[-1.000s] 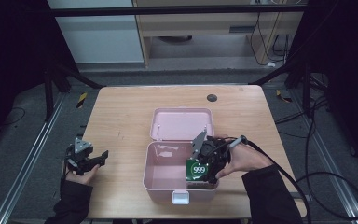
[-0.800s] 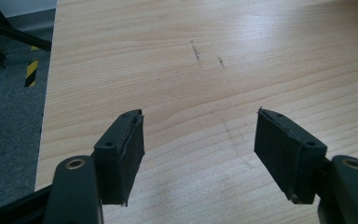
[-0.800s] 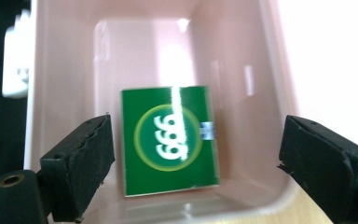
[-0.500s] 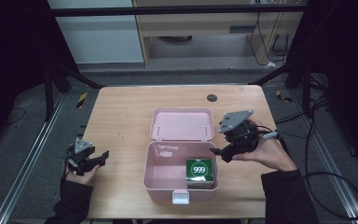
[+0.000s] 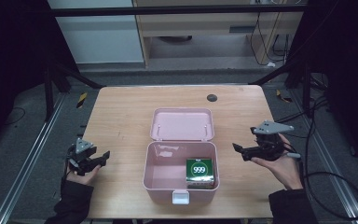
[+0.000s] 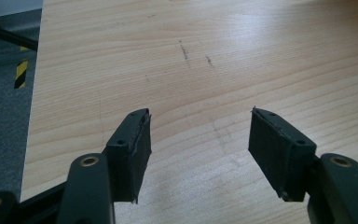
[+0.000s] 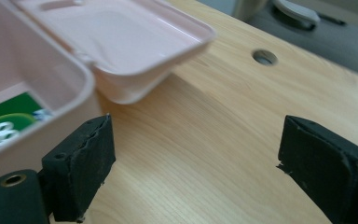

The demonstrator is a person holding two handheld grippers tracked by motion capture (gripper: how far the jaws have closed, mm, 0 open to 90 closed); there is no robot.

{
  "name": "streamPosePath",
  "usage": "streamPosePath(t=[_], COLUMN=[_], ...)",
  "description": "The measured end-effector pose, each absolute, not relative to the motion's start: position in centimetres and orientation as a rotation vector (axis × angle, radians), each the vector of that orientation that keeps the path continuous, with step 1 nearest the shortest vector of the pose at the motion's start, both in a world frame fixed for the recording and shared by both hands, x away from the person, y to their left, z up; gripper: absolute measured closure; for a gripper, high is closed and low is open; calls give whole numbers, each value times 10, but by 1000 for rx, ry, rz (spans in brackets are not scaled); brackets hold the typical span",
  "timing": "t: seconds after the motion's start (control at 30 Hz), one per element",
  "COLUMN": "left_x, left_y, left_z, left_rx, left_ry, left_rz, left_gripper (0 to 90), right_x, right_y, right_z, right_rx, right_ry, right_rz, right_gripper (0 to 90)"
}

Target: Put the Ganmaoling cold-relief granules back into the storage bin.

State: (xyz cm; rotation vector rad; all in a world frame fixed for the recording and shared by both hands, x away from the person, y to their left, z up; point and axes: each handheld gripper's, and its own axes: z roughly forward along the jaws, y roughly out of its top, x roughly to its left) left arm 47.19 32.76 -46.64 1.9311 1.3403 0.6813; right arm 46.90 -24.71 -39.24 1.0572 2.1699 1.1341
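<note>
Green box (image 5: 201, 171) marked 999 sits in pink case (image 5: 158, 175), front right corner, lid laid back flat. Right gripper (image 5: 243, 152) beside case, jaws released, empty. Left gripper (image 5: 103, 156) parked well apart over table (image 5: 121, 116), jaws released.

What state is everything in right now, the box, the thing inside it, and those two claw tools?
Pink box: open, lid laid back flat on the table.
Green 999 packet: inside the box, at its right.
Left gripper: open, empty.
Right gripper: open, empty, beside the box.
</note>
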Motion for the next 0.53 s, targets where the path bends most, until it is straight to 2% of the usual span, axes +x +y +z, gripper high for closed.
streamPosePath(t=[0.17, 0.4, 0.53], left_x=[472, 478, 479], left_y=[327, 328, 329], left_z=[-467, -473, -475], left_rx=[1936, 1937, 1941], left_ry=[1337, 1357, 1367], left_rz=[679, 673, 683], left_gripper=[381, 350, 328], right_x=[474, 480, 481], right_y=[-270, -293, -298], right_z=[-435, -473, -482], right_rx=[1241, 1410, 1411], right_ry=[2044, 1924, 1919], right_rz=[1073, 962, 907], right_gripper=[94, 72, 71])
